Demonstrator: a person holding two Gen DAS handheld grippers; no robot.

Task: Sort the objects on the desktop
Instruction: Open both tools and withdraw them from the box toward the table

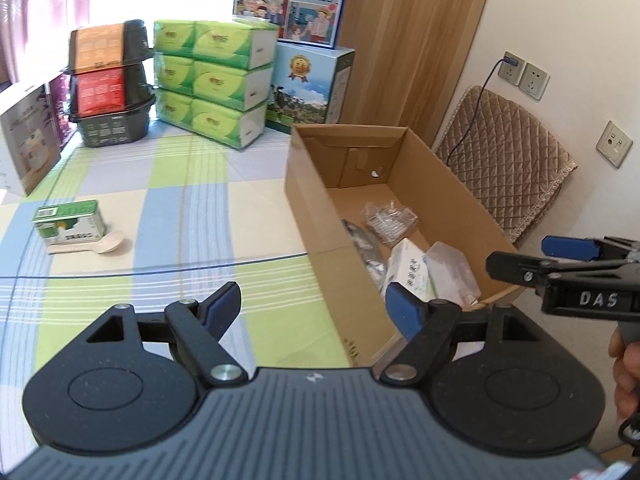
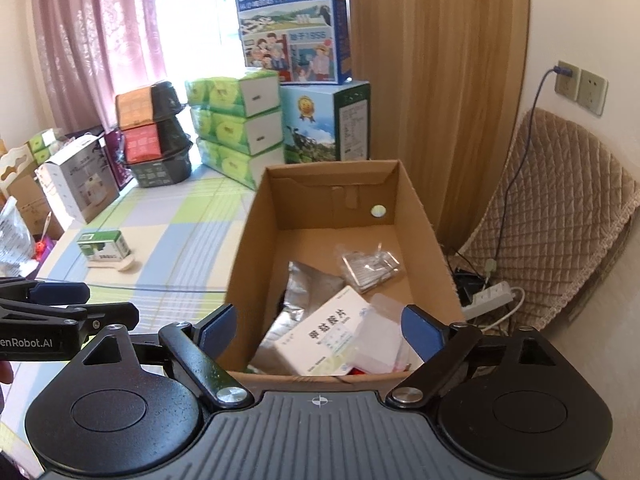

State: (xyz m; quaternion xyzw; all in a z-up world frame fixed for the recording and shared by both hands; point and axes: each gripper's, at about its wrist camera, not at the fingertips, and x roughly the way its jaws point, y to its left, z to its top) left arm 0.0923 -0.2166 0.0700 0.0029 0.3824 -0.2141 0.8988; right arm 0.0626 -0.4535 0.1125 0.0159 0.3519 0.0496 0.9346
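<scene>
With both the left gripper [image 1: 314,308] and right gripper [image 2: 320,330] spread apart and empty, the small green carton [image 1: 70,222] at the frame's left on the checked tablecloth [image 1: 192,216], resting against a pale spoon [image 1: 102,245], looks light and rigid, best pinched across its short flat sides.

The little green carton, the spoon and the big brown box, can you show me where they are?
little green carton [image 1: 70,222], left wrist view, its front face.
spoon [image 1: 111,242], left wrist view, its bowl.
big brown box [image 2: 256,240], right wrist view, its left wall.
</scene>
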